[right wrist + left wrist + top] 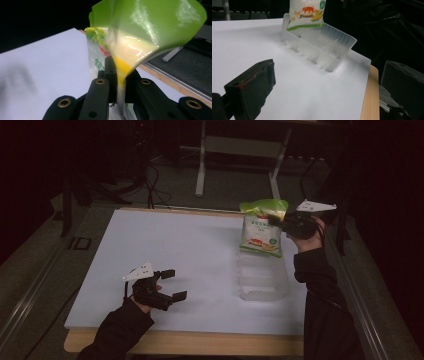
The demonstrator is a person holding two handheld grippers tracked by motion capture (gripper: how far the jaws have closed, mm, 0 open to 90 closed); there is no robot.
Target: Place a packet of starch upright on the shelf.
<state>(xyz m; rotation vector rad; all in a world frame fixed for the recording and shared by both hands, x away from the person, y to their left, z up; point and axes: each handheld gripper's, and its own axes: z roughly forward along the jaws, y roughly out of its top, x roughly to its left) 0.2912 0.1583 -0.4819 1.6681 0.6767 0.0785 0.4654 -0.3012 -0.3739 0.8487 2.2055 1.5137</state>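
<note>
Green-topped snack bag [261, 230] above clear tray [262, 282]

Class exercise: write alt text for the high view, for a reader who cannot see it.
The right hand-held gripper pinches a green-topped snack bag by its upper edge, hanging it over the far end of a clear divided plastic tray on a white table. The left hand-held gripper is near the front edge, jaws open and empty.

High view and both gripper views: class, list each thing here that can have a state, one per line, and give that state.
Snack bag: sealed, hanging upright above the far end of the tray, pinched at its top edge.
Clear tray: upright on the table, its compartments empty.
Right gripper: shut on the snack bag.
Left gripper: open, holding nothing, low over the table.
</note>
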